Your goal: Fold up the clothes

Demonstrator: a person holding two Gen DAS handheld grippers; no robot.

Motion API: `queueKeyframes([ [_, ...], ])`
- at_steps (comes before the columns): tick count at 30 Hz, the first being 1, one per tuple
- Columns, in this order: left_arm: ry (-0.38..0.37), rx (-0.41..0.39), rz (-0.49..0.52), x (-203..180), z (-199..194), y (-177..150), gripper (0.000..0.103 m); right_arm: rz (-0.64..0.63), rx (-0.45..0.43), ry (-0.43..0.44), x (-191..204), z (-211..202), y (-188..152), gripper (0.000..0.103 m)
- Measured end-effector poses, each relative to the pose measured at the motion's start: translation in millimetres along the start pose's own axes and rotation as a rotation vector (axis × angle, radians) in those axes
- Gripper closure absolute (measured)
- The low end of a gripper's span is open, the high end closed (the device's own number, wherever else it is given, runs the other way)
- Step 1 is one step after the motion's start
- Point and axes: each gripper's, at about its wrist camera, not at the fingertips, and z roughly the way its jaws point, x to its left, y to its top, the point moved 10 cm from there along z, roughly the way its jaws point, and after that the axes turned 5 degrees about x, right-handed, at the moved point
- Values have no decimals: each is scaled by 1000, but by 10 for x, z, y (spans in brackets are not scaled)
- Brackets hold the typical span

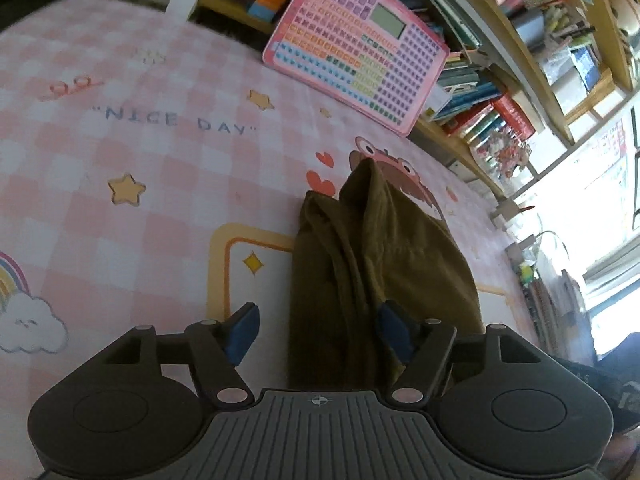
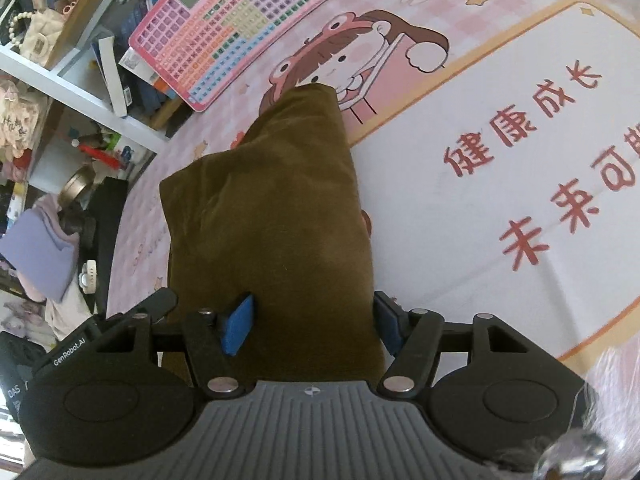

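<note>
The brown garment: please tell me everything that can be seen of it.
The brown garment is olive-brown, of soft, matte cloth that looks slightly fuzzy. From the right wrist it looks smooth and roughly rectangular; from the left wrist it shows long folds. It lies on the pink checked bed sheet, over a cartoon girl print. It runs between the open fingers of the left tool and right tool.

Olive garment [image 2: 272, 216] on pink mat [image 1: 120, 152]

Olive-brown garment [image 2: 268, 216] on pink

The sheet [image 1: 120, 152] was pink-and-white checked with yellow stars; the gripper pads [image 2: 238, 326] were blue.
</note>
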Motion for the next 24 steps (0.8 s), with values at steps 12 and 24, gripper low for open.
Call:
queueKeyframes([
  [12,75,-33,166,-468,-34,-147,72,-392,-131,-111,363,-130,-13,77],
  [24,44,13,78,-351,-25,-320,63,-363,-72,-128,174,-174,-116,63],
])
